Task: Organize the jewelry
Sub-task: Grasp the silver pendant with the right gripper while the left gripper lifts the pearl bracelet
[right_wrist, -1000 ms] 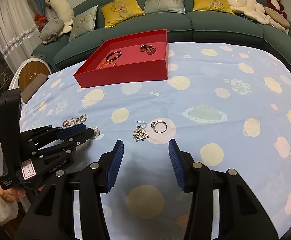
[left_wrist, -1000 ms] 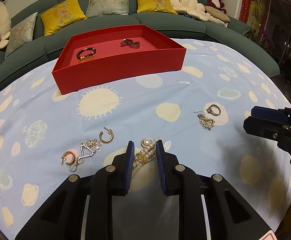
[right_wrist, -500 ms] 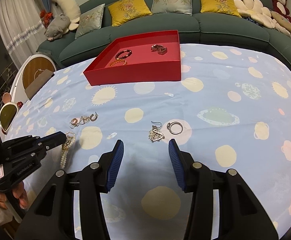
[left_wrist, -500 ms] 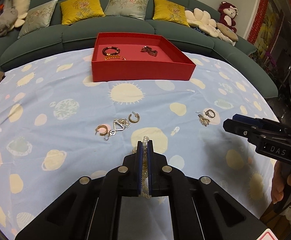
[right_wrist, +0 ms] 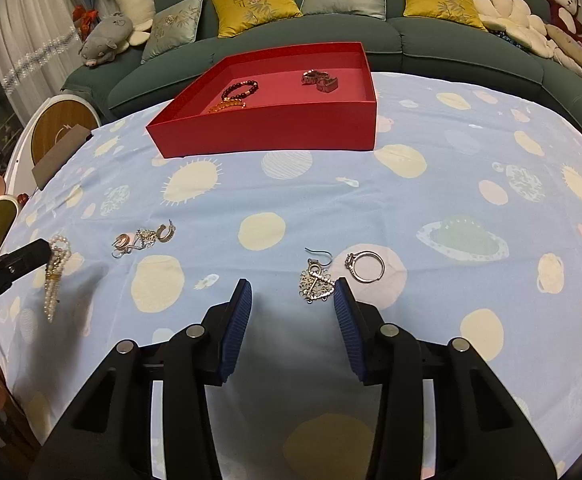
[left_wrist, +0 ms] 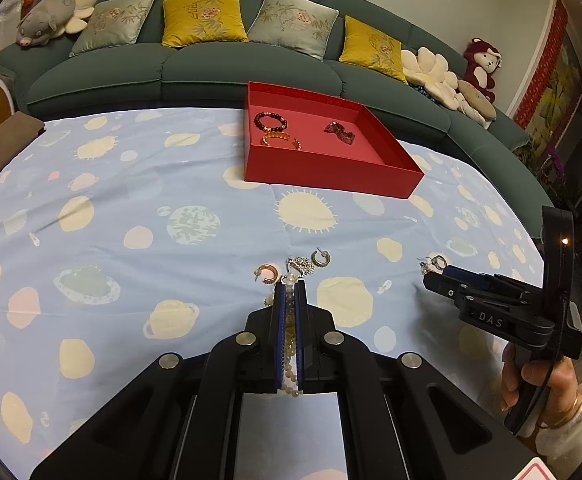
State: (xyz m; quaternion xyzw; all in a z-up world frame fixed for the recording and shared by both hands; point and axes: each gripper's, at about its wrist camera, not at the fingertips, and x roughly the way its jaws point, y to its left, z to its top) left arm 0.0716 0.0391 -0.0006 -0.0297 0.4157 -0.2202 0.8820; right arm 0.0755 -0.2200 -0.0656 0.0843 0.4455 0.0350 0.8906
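The left gripper [left_wrist: 289, 292] is pinching a pearl strand [right_wrist: 55, 270], jaws nearly closed on it. In the right view the strand is dangling from the tips, its lower end low over the cloth [right_wrist: 431, 208]; whether it is touching I cannot tell. The step in hand looks like carrying the pearls to the tray. To do it well, the grip should be kept firm, the lift taken high enough that the hanging end is clearing the earrings ahead and then the tray wall, and the travel kept slow so the strand is not swinging. Release is best made low over bare tray floor, letting the tail settle first.

The right gripper [right_wrist: 291, 292] is hovering with its jaws spread wide and holding nothing. A filigree earring [right_wrist: 315, 282] is lying between its tips and just ahead, hard by the right pad, with a ring [right_wrist: 365, 266] just beyond to the right. Both are waiting on the cloth.

Just past the left tips, two gold hoops [left_wrist: 266, 273] and a sparkly piece [left_wrist: 301, 266] are lying close together, near the carry path.

Farther off, the red tray [left_wrist: 331, 178] is sitting near the table's far edge, in front of the sofa [left_wrist: 171, 72]. Inside, a dark bead bracelet [left_wrist: 271, 120] is lying at the left, an orange bead bracelet [left_wrist: 281, 139] just beside it, and a brown watch-like piece [left_wrist: 339, 133] apart to the right. Much of the pink floor is showing bare, so there is room for the pearls.
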